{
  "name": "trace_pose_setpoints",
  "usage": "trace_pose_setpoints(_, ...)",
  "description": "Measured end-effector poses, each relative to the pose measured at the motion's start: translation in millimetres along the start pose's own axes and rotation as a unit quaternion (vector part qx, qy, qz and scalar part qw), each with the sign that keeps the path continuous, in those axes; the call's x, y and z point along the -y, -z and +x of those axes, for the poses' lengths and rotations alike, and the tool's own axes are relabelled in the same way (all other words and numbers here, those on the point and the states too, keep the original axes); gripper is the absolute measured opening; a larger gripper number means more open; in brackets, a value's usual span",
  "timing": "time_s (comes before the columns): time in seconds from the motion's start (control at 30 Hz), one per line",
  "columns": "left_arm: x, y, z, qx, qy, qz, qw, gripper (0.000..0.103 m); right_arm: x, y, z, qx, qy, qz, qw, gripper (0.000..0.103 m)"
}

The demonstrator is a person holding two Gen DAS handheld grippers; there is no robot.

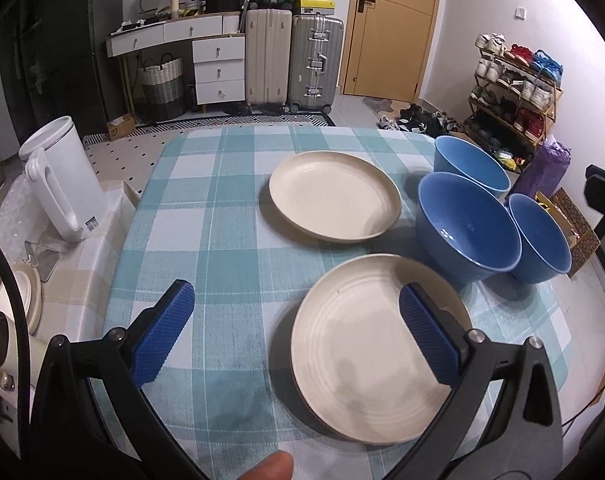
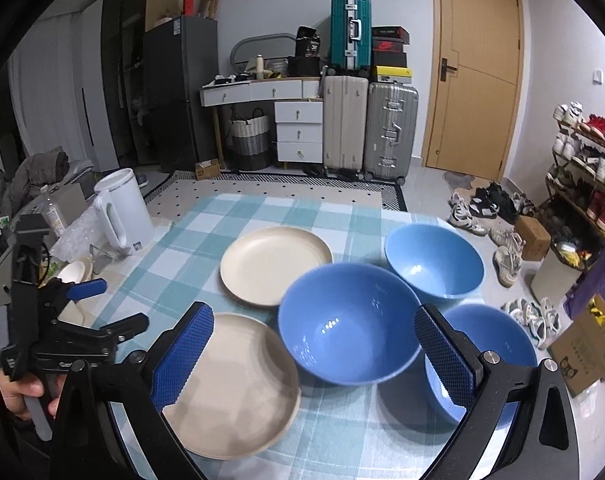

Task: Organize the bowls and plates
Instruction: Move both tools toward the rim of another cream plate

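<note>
Both grippers spread wide, holding nothing: left gripper [image 1: 296, 334] over the near plate [image 1: 366, 356], right gripper [image 2: 314, 354] above the middle bowl [image 2: 348, 324] on the checked surface [image 1: 214, 208]. Dishes look rigid, smooth, likely slippery; pinch a rim.

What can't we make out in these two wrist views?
- Near plate, left wrist view: right part behind the left gripper finger.
- Nearest blue bowl, right wrist view: largely behind the right gripper finger.
- Kettle label: too small to read.
</note>
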State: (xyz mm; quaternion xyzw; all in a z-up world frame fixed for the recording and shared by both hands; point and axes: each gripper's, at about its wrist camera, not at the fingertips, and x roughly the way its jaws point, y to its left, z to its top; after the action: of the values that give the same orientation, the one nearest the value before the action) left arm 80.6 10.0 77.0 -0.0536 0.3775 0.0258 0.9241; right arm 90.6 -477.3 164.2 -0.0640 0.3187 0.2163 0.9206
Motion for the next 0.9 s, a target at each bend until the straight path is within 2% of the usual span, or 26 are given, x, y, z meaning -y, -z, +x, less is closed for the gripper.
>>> trace_pose_setpoints(0.23, -5, -14, 11, -0.010, -0.006, -0.011, 0.9999, 0.102, 0, -28, 5, -0.006, -0.021, 0.002, 1.000, 0.102)
trace_pose_setpoints(0.57, -24, -36, 29, -0.019, -0.017, -0.039, 0.9989, 0.102, 2, -67, 29, -0.039, -0.046, -0.003, 0.998, 0.102)
trace_pose_setpoints(0.9, -33, -63, 53, -0.027, -0.023, -0.053, 0.9980, 0.102, 12, -99, 81, -0.078, -0.062, -0.002, 0.995, 0.102)
